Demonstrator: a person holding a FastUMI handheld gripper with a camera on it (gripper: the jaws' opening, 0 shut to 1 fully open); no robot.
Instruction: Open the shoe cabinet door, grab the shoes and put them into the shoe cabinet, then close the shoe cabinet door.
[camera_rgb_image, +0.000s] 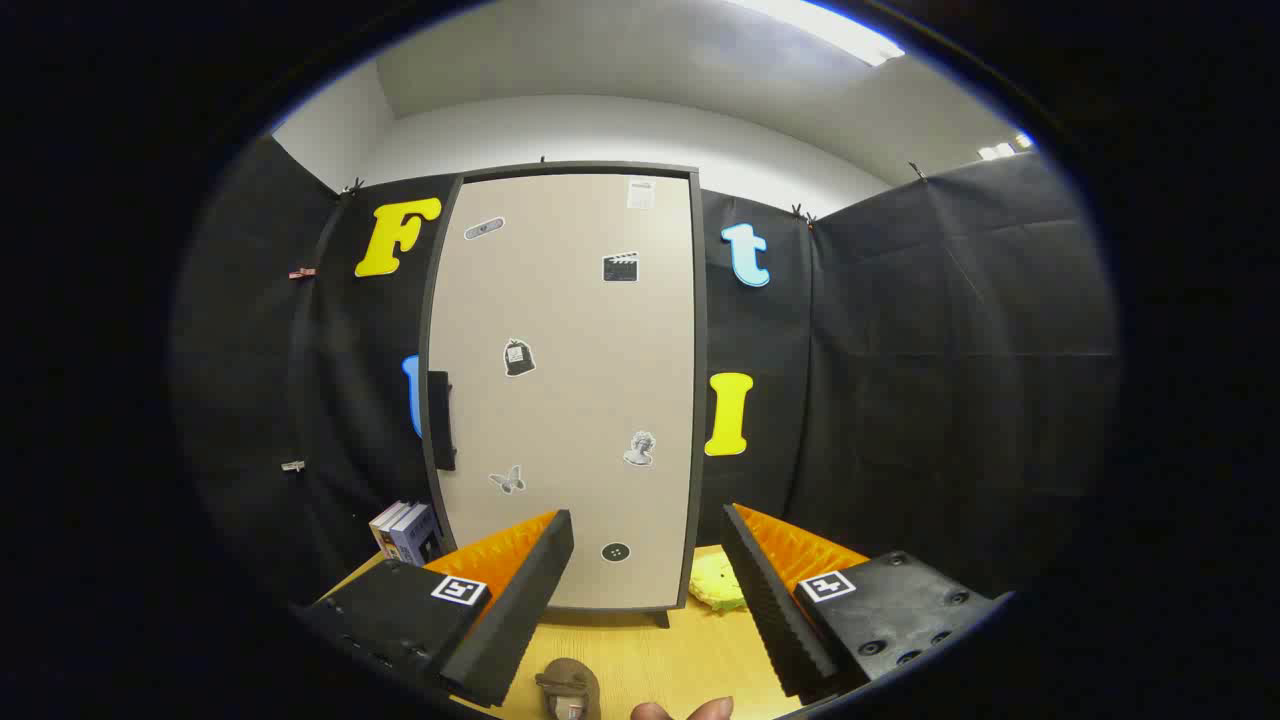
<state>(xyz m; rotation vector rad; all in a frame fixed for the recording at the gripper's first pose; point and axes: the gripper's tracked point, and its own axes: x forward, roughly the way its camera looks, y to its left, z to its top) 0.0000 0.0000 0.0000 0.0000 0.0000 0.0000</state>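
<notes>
- My claw (648, 535): fingers spread wide, nothing between them, gripping nothing. Held above the wooden tabletop (650, 645), pointed at the cabinet front.
- Just under/between the fingers, near me: brown shoe (568, 688) on the table, only partly in view. Not touched by either finger.
- Beside it, nearer still: fingertips of a hand (683, 711) poking in, can't tell what they're doing.
- Ahead of the fingers: shoe cabinet (565, 385), upright on the table, door (570, 320) shut. Beige panel w/ dark frame, several small stickers scattered over it.
- Dark handle (440, 420) on the door's left edge, abt mid-height. Well apart from my fingers.
- Right of the cabinet foot, just past my right finger: yellow soft thing (718, 585) on the table, partly hidden by the finger; can't tell what it is.
- Left of the cabinet, beyond my left finger: a few books (405, 532) standing upright vs. the booth wall.
- Black cloth all round behind; white wall + ceiling light above.
</notes>
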